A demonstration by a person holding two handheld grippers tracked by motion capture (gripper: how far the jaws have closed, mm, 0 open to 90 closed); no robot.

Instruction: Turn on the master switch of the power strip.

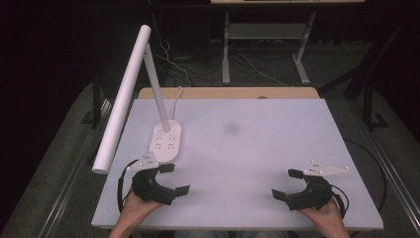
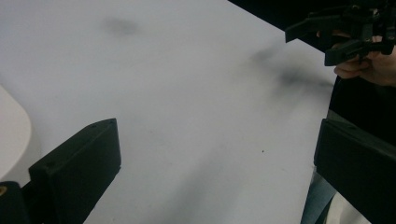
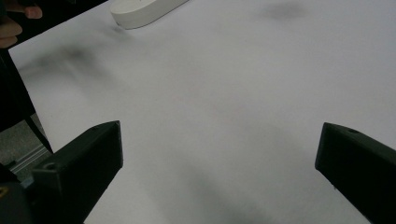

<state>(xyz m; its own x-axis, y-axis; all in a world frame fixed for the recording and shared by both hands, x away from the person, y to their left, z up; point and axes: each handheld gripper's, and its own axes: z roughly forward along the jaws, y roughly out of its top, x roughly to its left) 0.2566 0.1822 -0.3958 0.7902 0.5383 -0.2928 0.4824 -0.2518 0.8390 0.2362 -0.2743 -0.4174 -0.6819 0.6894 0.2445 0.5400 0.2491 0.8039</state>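
Both hands rested near the person's edge of the white bench (image 1: 257, 148), and I took that for a ready stance, with nothing yet in hand. The desk lamp (image 1: 166, 139) was the one thing standing on the bench, so I judged it to be what the work concerned. Its oval base (image 1: 167, 144) sat flat toward the left side, the stem rose upright from it, and the long white lamp head (image 1: 122, 99) slanted out past the bench's left edge, which left the middle of the surface bare.

The left gripper (image 1: 171, 179) lay just in front of the lamp base, its jaws spread wide and holding nothing; in the left gripper view the rounded edge of the base (image 2: 11, 135) sat just outside one jaw, not between the two. The right gripper (image 1: 286, 184) stood well apart from the lamp base, jaws likewise wide and empty; in the right gripper view the base (image 3: 144, 10) lay far ahead, beyond the gap.
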